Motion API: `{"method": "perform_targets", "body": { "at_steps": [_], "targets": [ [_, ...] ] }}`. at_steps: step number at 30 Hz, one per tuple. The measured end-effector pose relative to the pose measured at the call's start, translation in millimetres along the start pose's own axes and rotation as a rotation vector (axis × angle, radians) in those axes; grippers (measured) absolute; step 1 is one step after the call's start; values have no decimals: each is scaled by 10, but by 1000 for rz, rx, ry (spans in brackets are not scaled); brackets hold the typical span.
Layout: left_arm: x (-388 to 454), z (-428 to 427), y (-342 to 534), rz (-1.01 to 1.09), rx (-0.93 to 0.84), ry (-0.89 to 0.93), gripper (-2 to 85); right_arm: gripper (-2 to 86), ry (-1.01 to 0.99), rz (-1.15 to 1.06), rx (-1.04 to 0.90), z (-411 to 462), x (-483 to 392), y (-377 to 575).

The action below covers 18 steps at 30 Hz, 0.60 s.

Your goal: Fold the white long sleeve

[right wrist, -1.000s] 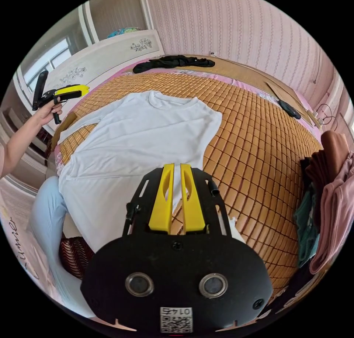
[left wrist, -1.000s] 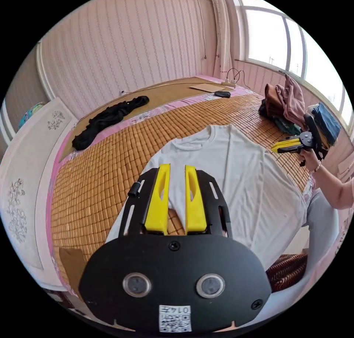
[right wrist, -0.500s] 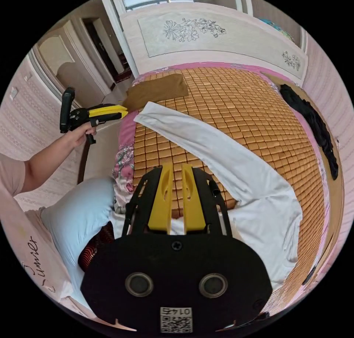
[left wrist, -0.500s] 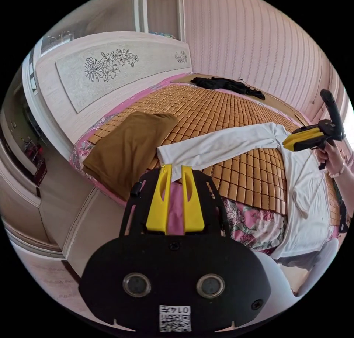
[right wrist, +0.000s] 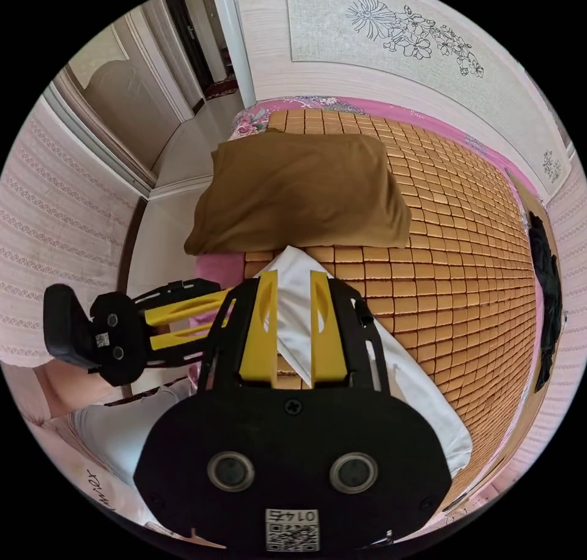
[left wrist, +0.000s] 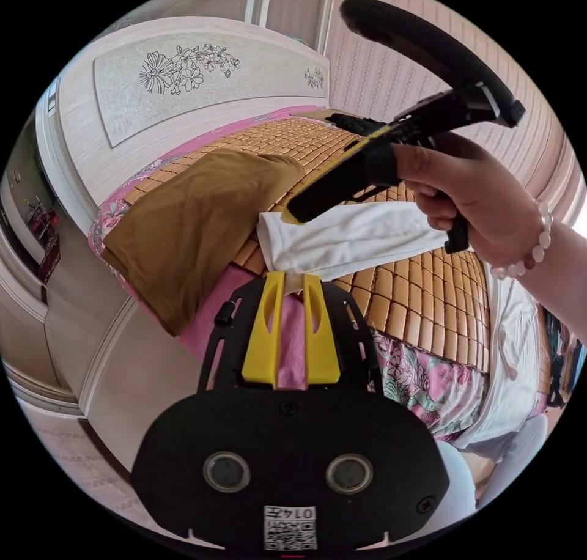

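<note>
You hold two grippers, and both stand with their fingers parted and nothing between them. In the left gripper view, your left gripper point(left wrist: 291, 331) hovers over the pink bed edge point(left wrist: 292, 343), its finger tips just short of the cuff end of one white long sleeve point(left wrist: 348, 239). That sleeve lies stretched across the bamboo mat point(left wrist: 422, 291), running away to the right of the fingers. Your right gripper point(left wrist: 342, 181) crosses just above the cuff, held in your right hand point(left wrist: 483, 208), and it hides part of the sleeve and the mat behind.

In the right gripper view, your right gripper point(right wrist: 292, 327) hangs directly over the same cuff, white cloth showing in the gap between its fingers; whether they touch the cloth you cannot tell. The left gripper sits just to the left of it.

Beyond the cuff lies one brown pillow point(right wrist: 299, 190), near the sleeve end. Farther off, one black garment point(right wrist: 546, 279) lies at the far side of the mat, and the white headboard point(right wrist: 391, 40) stands behind the pillow.
</note>
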<state>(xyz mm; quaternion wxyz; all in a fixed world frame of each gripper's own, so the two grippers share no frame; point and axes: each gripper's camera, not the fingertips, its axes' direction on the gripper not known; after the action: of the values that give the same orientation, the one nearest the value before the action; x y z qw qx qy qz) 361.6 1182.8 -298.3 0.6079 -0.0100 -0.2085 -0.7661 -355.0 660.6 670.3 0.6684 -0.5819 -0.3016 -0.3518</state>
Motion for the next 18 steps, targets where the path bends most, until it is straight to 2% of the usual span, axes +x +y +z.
{"method": "perform_targets", "body": {
  "at_steps": [3, 7, 10, 14, 18],
  "targets": [
    [-27, -43, 36, 28, 25, -13, 58, 110, -20, 34, -69, 308, -27, -220],
    [-86, -126, 84, 46, 47, -58, 60, 65, -5, 36, -53, 362, -90, -249],
    [-192, -142, 99, 17, 65, -12, 40, 24, -2, -1, -54, 284, -130, -196],
    [-322, -239, 26, 11, 18, 133, -1, 9, -97, 41, 19, -116, -10, -17],
    [-226, -649, -26, 77, 111, 207, -6, 4, -140, 108, 128, -756, 144, 420]
  ]
}}
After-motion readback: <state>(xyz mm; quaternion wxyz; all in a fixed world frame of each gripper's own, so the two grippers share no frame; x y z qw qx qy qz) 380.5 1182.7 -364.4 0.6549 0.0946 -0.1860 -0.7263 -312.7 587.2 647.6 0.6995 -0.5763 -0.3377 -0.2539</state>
